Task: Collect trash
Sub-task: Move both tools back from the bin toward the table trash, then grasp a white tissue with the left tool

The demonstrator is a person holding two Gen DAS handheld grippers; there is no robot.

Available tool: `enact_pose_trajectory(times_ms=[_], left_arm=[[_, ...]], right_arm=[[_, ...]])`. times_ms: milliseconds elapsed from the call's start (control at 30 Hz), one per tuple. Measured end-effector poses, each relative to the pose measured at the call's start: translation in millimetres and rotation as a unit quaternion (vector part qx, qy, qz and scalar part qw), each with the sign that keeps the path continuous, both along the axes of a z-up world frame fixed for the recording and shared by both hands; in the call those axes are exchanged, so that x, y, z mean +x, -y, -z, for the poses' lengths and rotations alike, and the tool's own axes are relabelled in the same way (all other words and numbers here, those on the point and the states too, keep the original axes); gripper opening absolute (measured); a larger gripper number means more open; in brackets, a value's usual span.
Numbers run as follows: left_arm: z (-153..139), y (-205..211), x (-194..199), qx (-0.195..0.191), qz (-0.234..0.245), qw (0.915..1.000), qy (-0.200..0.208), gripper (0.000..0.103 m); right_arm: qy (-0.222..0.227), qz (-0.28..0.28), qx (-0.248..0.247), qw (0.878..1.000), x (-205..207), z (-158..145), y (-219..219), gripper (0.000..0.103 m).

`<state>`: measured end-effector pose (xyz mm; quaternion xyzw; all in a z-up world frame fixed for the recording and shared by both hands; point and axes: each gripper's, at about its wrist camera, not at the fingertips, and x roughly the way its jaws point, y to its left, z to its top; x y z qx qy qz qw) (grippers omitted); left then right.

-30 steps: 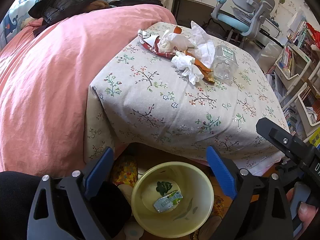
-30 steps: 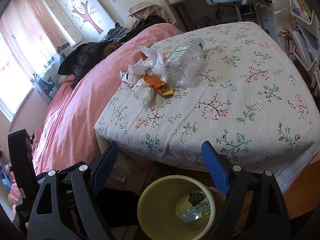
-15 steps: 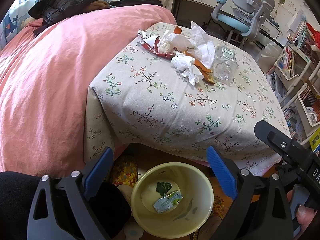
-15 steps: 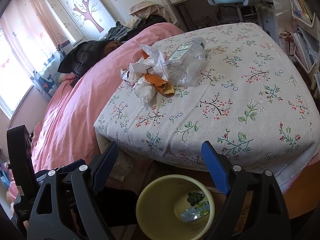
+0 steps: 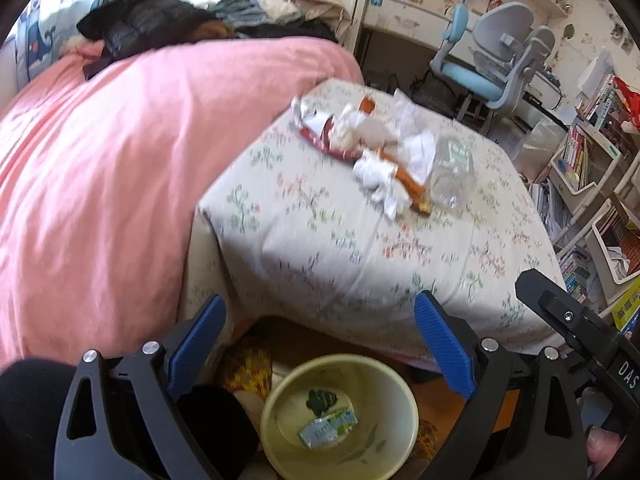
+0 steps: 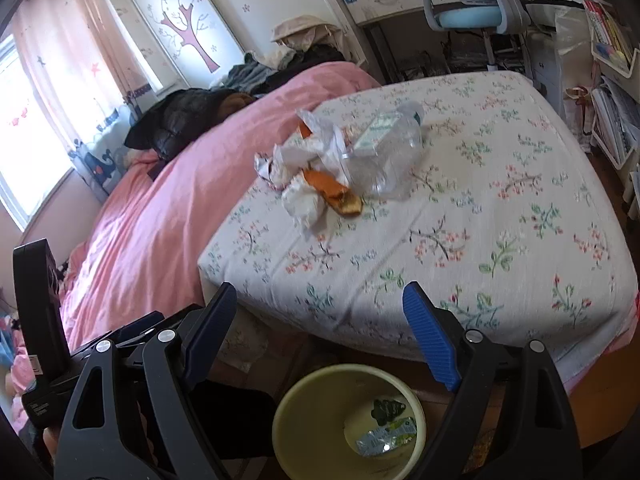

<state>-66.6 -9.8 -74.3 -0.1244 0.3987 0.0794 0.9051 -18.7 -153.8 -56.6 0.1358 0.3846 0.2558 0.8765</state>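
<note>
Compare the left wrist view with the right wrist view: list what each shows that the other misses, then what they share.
Left only: the right tongs' black arm at the right edge, and a patterned slipper beside the bin.
Right only: the tree window sticker, the pink curtain, and the left tongs' body at the left edge.
Both: the trash pile with the bottle on the floral sheet, the pink blanket, and the yellow bin holding wrappers.

Trash pile [image 6: 336,168] on bed [image 6: 500,240]; bin [image 6: 288,420] apparently below.
</note>
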Motion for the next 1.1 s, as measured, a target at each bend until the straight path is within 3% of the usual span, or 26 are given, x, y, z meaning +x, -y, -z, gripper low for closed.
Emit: enact_pose_trajectory(times_ms=[267,500,633,733,800,900,933,1000,1100], left_arm=[[-14,-3,37,0.015,0.020,0.9997,0.001,0.091],[-4,-13,88,-0.042,0.013,0.9988,-0.021,0.091],[3,0,116,-0.044,0.030,0.9982,-0.030,0.091],[11,5,135,-0.038,0.029,0.9980,-0.041,0.091],[19,7,148,-0.033,0.028,0.9976,-0.054,0.083],[34,6,160,-0.049,0.036,0.9951,-0.078,0.047],[37,3,161,-0.058,0.039,0.9941,-0.083,0.028],[35,-1,160,-0.054,0.043,0.9936,-0.090,0.015],[30,-8,157,-0.029,0.047,0.9920,-0.113,0.007]], right_arm=[[-0.006,-0.023,-0.002,1.000,33,-19,-6,0.082],[-0.012,-0.034,0.009,0.999,76,-41,-1,0.082],[-0.005,-0.019,0.024,1.000,92,-47,12,0.082],[-0.034,-0.010,0.058,0.998,100,-33,20,0.082],[-0.064,-0.012,0.079,0.995,106,-21,21,0.082],[-0.080,-0.019,0.087,0.993,109,-13,18,0.082],[-0.081,-0.023,0.086,0.993,110,-12,16,0.082],[-0.083,-0.029,0.083,0.993,110,-10,10,0.082],[-0.088,-0.048,0.069,0.993,114,-5,-5,0.082]])
